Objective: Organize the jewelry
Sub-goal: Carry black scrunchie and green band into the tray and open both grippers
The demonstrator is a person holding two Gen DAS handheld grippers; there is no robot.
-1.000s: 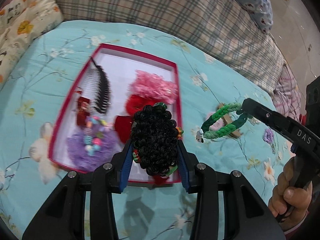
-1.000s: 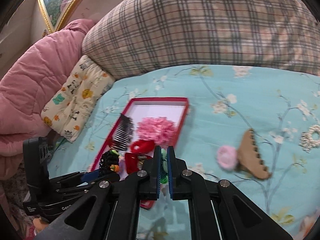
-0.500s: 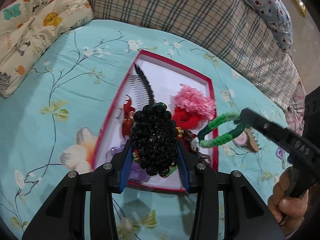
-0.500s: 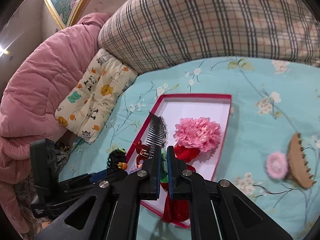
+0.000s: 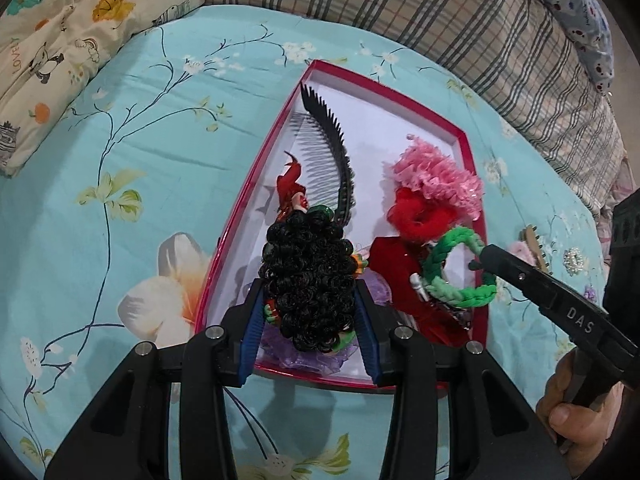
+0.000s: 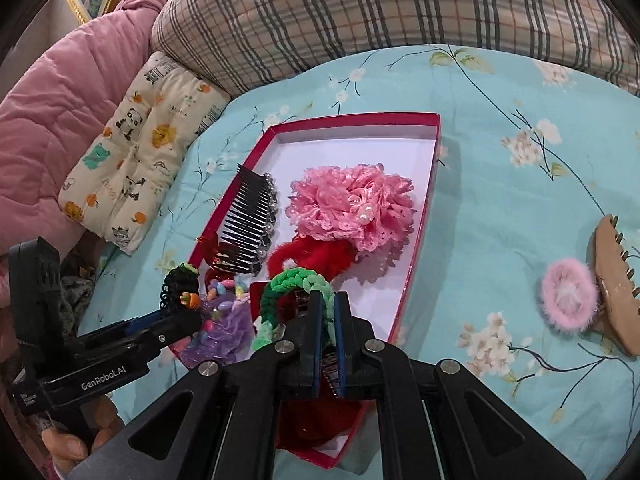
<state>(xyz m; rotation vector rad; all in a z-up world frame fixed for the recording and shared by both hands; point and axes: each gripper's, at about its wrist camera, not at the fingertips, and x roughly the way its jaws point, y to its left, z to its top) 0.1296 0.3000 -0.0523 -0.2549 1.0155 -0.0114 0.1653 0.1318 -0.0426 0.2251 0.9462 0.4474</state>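
Note:
A red-rimmed white box (image 5: 468, 152) (image 6: 434, 148) lies on the bed. It holds a black comb (image 5: 332, 148) (image 6: 250, 220), a pink lace flower (image 5: 440, 180) (image 6: 352, 204), a red scrunchie (image 5: 416, 216) (image 6: 316, 256), a purple beaded piece (image 6: 228, 320) and red items. My left gripper (image 5: 310, 292) (image 6: 176, 312) is shut on a black curly scrunchie (image 5: 308, 280) (image 6: 176, 288) above the box's near end. My right gripper (image 6: 326, 308) (image 5: 480, 258) is shut on a green braided hair tie (image 5: 460, 272) (image 6: 296, 280) over the box's right side.
On the turquoise floral sheet (image 6: 500, 128) right of the box lie a pink fuzzy scrunchie (image 6: 568, 300), a tan claw clip (image 6: 612, 280) (image 5: 534, 244) and a pearl piece (image 5: 574, 260). A plaid pillow (image 6: 380, 12), a cartoon cushion (image 6: 136, 148) and a pink quilt (image 6: 52, 100) border the bed.
Both grippers have moved in toward the box. The green hair tie went from beside the box to above its right side. The black scrunchie stays gripped over the near end.

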